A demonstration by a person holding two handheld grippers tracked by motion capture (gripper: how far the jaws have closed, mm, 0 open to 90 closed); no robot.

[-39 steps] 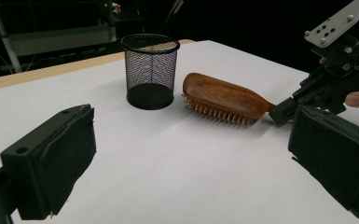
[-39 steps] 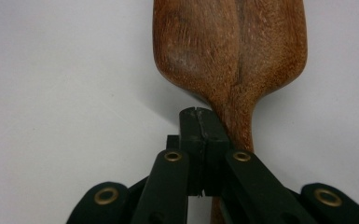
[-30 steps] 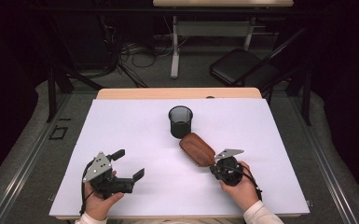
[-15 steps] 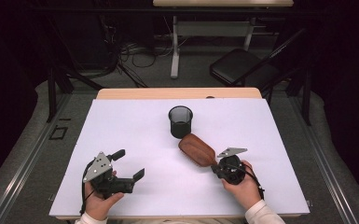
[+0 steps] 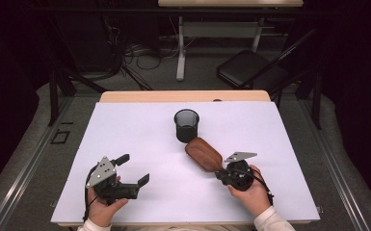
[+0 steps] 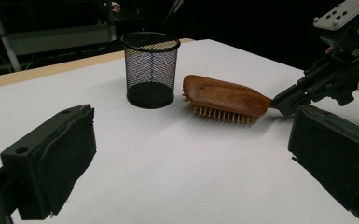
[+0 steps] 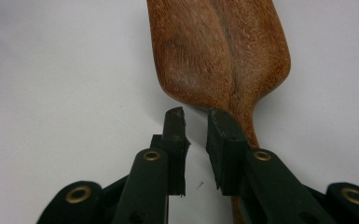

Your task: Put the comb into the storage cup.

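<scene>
My left tool [image 5: 134, 169] idles with jaws wide apart. My right tool [image 7: 196, 122] has just been parting, jaws slightly apart and nothing between them, the wooden hairbrush [image 5: 203, 153] lying bristles-down on the bench [image 5: 125, 130]. Beyond, the mesh cup [image 5: 187, 125]: nudging the brush forward could knock it over.

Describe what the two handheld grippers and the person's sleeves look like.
Both the left gripper and the right gripper are black, with two blocky jaws, a grey three-cornered plate with holes on top and a black cable trailing back. Brass-coloured rivets mark the right one's jaw links. The sleeves are white.
</scene>
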